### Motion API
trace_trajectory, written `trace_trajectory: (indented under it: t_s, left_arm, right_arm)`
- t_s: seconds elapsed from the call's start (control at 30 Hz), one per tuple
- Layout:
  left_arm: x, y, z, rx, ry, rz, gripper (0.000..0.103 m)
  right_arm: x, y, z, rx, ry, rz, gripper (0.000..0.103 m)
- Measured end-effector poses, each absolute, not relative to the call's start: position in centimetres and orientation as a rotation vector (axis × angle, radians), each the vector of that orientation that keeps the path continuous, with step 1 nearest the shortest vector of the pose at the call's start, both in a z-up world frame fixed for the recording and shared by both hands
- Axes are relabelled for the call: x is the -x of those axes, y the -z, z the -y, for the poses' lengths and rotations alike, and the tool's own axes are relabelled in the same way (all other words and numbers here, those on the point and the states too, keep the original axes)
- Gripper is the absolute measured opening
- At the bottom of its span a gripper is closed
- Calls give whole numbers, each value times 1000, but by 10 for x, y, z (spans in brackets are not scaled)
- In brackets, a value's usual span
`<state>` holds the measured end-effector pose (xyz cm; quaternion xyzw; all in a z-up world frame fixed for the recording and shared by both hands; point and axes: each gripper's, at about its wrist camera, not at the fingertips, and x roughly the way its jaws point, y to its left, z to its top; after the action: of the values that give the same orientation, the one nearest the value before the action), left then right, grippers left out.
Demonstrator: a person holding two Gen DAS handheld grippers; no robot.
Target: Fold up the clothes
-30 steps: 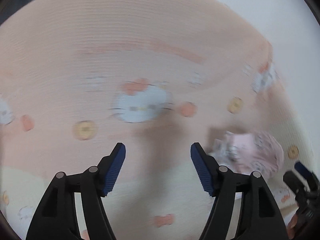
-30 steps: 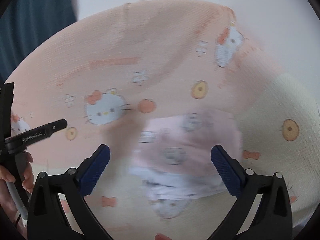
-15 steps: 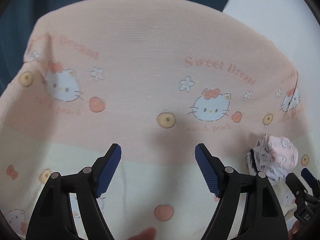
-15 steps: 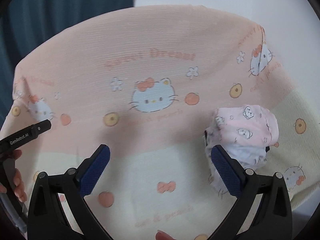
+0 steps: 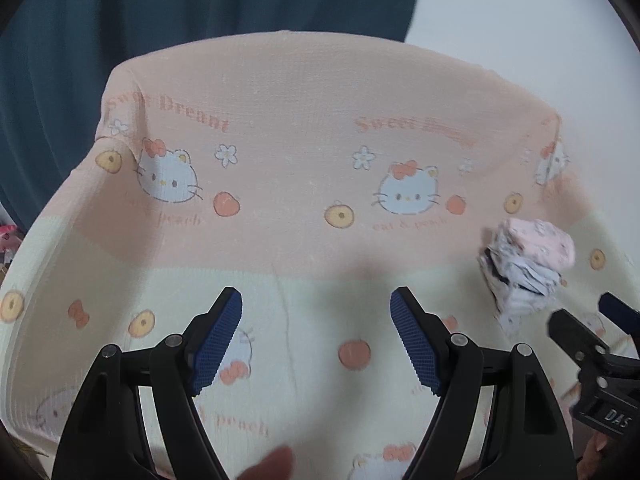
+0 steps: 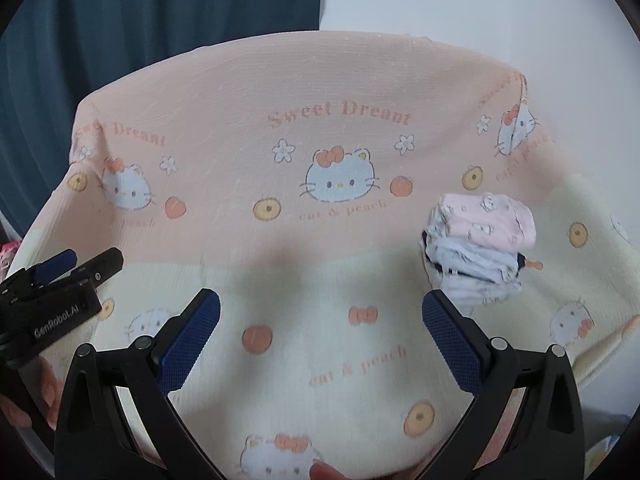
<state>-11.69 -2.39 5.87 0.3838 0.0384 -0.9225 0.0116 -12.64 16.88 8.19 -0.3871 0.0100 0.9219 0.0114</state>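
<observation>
**Folded stack on the right, both claws empty**

I have the peach-and-cream printed cotton cover [image 6: 320, 240] spread flat across the whole surface, its pink band at the far edge and its cream band at the near edge. On it, toward the right edge where the two bands meet, sits a small stack of folded pale pink and white printed garments [image 6: 480, 248], a pink piece on top of white ones; how many pieces are in it I cannot tell.

My left gripper [image 5: 316, 340] hovers over the cream band with its jaws spread wide and nothing between them. My right gripper [image 6: 320, 340] is likewise agape and empty, just short of the stack.

I judge this fits two stages: a finished fold just set down, or a pause before another garment is fetched. I see no loose garment on the cover.

Count: one cover, one stack, two grippers.
</observation>
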Motion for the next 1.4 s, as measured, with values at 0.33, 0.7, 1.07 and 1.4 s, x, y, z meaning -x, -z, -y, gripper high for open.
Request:
trace_trajectory:
  t_s: [0.33, 0.7, 1.07, 1.4]
  left_arm:
    - [12, -54, 21, -1140, 2848, -154, 79]
    - [-31, -42, 3, -1136, 2816, -107, 80]
    - [-32, -40, -10, -1156, 2814, -66, 80]
    - [-28, -33, -19, -1080, 2687, 192, 80]
  right_arm:
    - [31, -66, -167, 1234, -2849, -27, 102]
    - [1, -47, -184, 1270, -2801, -59, 102]
    - [-1, -49, -185, 1279, -2806, -65, 102]
    - [-1, -45, -183, 1277, -2796, -42, 102]
